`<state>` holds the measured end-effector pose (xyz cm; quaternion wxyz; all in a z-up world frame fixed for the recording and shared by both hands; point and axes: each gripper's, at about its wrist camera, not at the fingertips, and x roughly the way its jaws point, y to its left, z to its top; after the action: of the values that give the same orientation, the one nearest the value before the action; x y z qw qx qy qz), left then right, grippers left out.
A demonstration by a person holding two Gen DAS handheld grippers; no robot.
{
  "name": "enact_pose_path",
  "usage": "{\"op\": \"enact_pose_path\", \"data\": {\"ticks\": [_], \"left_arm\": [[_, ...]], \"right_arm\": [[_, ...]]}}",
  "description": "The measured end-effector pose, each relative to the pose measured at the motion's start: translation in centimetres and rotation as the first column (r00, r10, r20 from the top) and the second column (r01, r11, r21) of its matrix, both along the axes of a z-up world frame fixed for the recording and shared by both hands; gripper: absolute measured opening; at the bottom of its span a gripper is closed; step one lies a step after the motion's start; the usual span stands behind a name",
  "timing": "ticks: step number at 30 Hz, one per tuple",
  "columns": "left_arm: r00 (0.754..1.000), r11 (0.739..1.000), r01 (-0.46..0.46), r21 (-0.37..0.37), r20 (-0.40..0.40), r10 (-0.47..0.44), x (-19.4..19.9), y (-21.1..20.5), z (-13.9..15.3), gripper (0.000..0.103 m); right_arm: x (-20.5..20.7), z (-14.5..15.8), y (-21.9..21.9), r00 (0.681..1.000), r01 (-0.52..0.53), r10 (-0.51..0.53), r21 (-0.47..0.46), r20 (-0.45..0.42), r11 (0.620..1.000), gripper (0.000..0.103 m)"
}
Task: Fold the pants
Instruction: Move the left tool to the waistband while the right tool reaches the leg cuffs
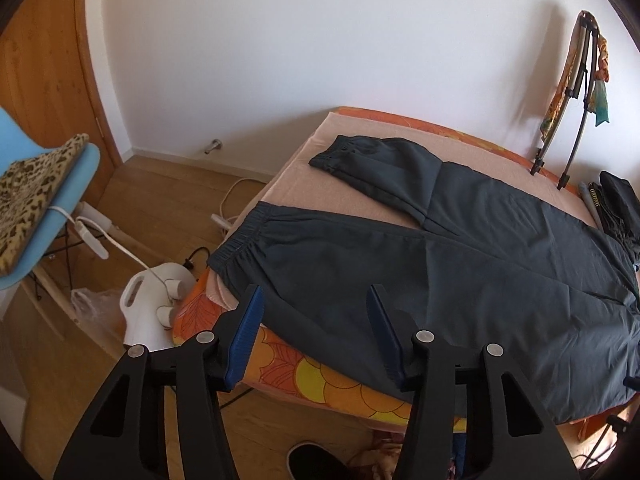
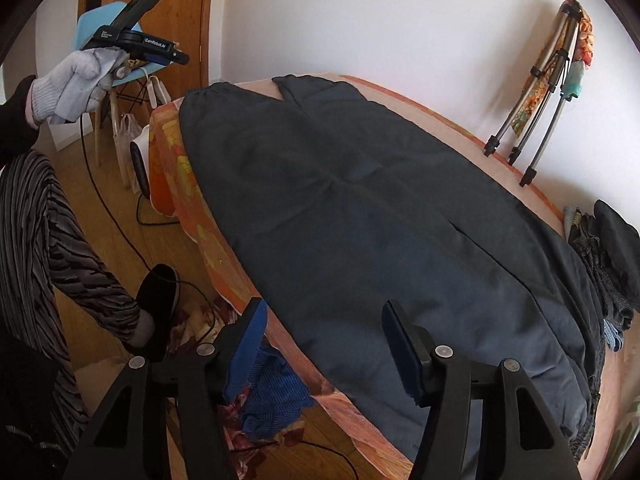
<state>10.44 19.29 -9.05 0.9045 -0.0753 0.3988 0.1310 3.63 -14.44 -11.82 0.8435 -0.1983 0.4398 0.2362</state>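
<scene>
The dark pants [image 1: 460,264] lay spread flat on the bed [image 1: 360,148], legs apart, cuffs toward the door end. The left tongs [image 1: 316,320] hung over the near leg's edge, blades apart, gripping nothing. The right tongs [image 2: 324,340] hovered over the waist end, also apart and empty. A gloved hand [image 2: 72,84] held the left tool.

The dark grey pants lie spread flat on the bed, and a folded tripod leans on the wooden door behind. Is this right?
Not quite. The folded tripod leans on the white wall, not the door, as the left wrist view shows. The dark grey pants do lie spread on the bed.
</scene>
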Motion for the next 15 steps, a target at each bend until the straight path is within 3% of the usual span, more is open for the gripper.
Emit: {"op": "enact_pose_path", "data": {"ticks": [9,15], "left_arm": [[0.999,1.0,0.028,-0.01,-0.026,-0.028,1.2,0.5,-1.4,0.052],[0.998,0.999,0.038,-0.033,-0.042,-0.039,1.3,1.0,-1.8,0.053]], "right_arm": [[0.3,-3.3,2.0,0.994,-0.104,0.1,-0.114,-0.044,0.988,0.056],[0.7,-4.6,2.8,0.993,-0.117,0.111,-0.21,-0.041,0.971,0.032]]}}
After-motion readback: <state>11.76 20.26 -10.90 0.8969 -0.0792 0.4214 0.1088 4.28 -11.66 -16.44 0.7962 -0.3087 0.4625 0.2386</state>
